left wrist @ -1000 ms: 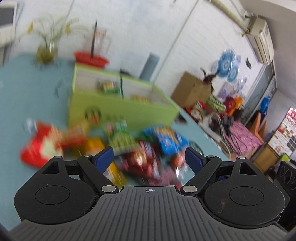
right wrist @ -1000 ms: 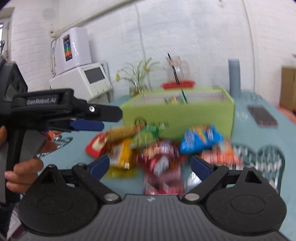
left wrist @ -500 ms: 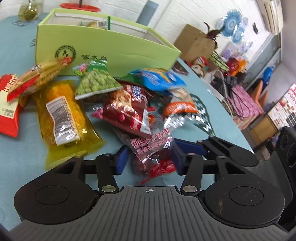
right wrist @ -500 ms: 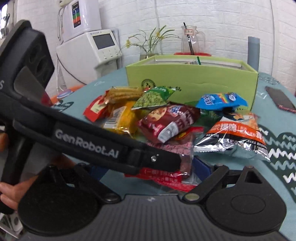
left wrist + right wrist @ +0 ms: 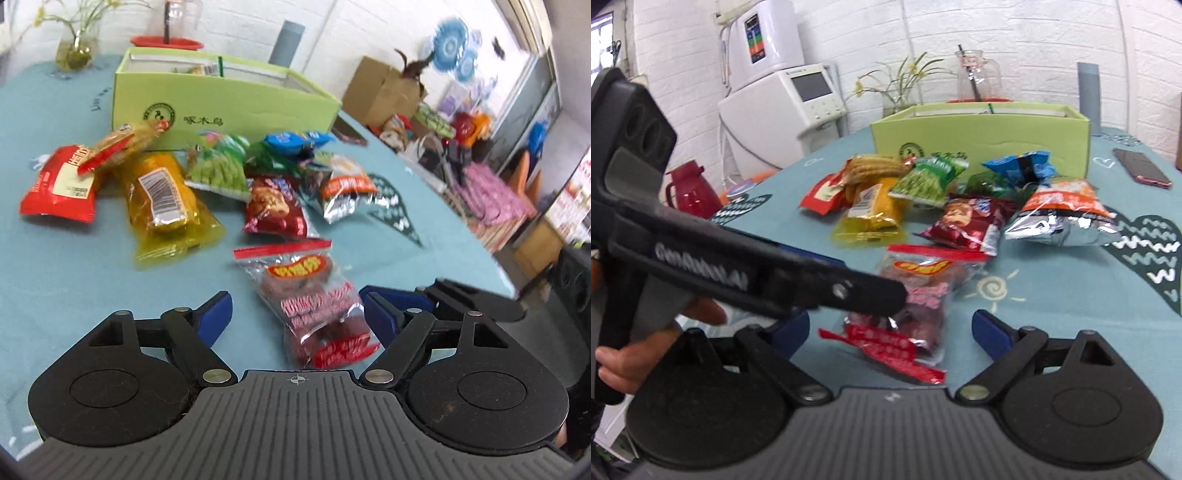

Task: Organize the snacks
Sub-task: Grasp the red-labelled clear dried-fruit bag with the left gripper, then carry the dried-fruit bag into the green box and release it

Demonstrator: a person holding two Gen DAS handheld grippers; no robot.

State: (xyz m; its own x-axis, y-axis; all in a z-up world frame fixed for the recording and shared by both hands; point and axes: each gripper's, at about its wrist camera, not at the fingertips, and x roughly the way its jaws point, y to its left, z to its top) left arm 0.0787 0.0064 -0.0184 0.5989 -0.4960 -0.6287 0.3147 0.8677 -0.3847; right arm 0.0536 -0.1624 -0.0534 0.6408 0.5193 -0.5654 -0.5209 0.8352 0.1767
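Note:
A clear packet of dark red snacks with red ends (image 5: 314, 302) lies on the teal tablecloth, apart from the pile and between the open fingers of my left gripper (image 5: 299, 317). It also shows in the right wrist view (image 5: 916, 295), in front of my open right gripper (image 5: 890, 332). The left gripper's body crosses the right wrist view (image 5: 738, 273), its tip over the packet. Behind lie several snack packets: yellow (image 5: 162, 203), red (image 5: 62, 184), green peas (image 5: 218, 170), dark red (image 5: 277, 206), silver-orange (image 5: 343, 188), blue (image 5: 295, 140). A green cardboard box (image 5: 229, 107) stands open beyond them.
A vase with flowers (image 5: 77, 48), a glass jug (image 5: 977, 77) and a grey cylinder (image 5: 286, 42) stand behind the box. A phone (image 5: 1141, 166) lies at the right. A white appliance (image 5: 783, 107) and a red kettle (image 5: 690, 188) stand left of the table.
My left gripper closed partly around the packet, pulled it back out of the pile towards me, and now stands open wide around it. The right gripper has stayed open.

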